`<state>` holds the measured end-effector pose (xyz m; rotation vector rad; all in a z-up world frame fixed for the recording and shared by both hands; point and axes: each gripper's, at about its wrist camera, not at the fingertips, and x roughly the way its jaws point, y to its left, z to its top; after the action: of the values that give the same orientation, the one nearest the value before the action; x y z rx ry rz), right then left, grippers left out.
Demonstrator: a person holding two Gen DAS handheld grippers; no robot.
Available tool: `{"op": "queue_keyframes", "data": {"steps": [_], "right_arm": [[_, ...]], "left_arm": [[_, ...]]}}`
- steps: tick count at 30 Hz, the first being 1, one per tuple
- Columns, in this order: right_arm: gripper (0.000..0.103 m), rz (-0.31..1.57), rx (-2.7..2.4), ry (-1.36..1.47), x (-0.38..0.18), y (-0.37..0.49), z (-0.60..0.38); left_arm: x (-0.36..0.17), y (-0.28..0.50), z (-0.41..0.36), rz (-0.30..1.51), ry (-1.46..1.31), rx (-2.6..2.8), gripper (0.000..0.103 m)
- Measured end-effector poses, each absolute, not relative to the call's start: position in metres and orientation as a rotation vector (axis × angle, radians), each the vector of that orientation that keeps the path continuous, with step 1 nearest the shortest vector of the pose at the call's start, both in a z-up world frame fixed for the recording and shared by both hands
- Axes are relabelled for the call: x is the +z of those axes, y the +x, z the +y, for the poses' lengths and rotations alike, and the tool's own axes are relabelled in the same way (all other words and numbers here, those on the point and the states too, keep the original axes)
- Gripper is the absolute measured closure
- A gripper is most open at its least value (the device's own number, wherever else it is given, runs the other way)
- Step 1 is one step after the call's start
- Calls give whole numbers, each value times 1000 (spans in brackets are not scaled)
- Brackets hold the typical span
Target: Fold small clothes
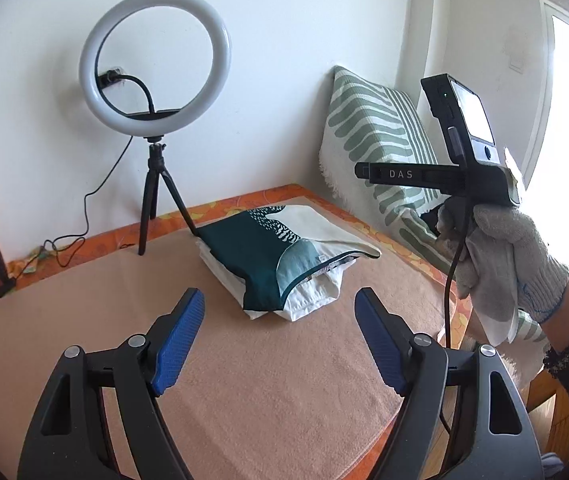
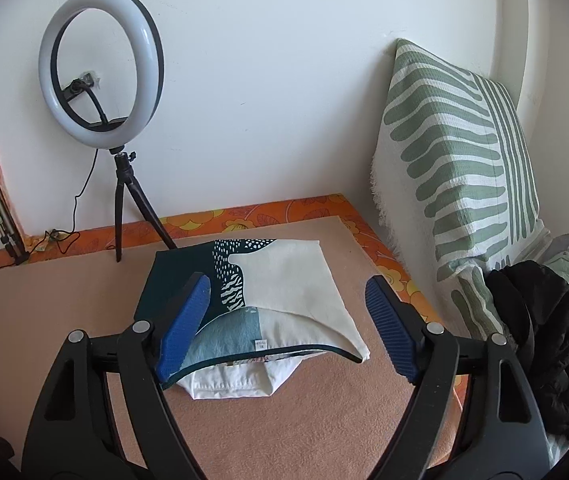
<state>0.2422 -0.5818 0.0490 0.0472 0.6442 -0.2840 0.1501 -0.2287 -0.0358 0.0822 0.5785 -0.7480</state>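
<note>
A folded teal, blue and cream garment (image 1: 280,248) lies on top of a folded white garment (image 1: 308,300) in a small stack on the peach blanket (image 1: 244,380). My left gripper (image 1: 280,304) is open and empty, held just in front of the stack. In the right wrist view the same stack (image 2: 284,300) lies between and beyond my right gripper's open blue pads; the right gripper (image 2: 288,292) is open and empty above it. The right gripper's body (image 1: 464,176), held in a gloved hand, shows at the right of the left wrist view.
A ring light on a black tripod (image 1: 152,80) stands at the back left, its cable trailing on the surface. A green-striped pillow (image 2: 456,152) leans on the wall at right, a black jacket (image 2: 544,340) beside it. An orange floral cloth (image 2: 284,212) borders the blanket.
</note>
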Motion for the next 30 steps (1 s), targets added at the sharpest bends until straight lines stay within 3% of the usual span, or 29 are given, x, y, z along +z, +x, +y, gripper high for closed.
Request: {"op": "queue_keyframes", "data": {"steps": [16,21,30], "right_arm": [[2,582,-368,47,47,130,-501],[1,542,-384,67,36,103,-482],[0,468,-398,116,22,75,-469]], "left_arm": [[-36,80,-142,522,74,-694,20],[-43,69,-117,510,51,-628,1],[-41,54,-85,343,35,-577,1]]}}
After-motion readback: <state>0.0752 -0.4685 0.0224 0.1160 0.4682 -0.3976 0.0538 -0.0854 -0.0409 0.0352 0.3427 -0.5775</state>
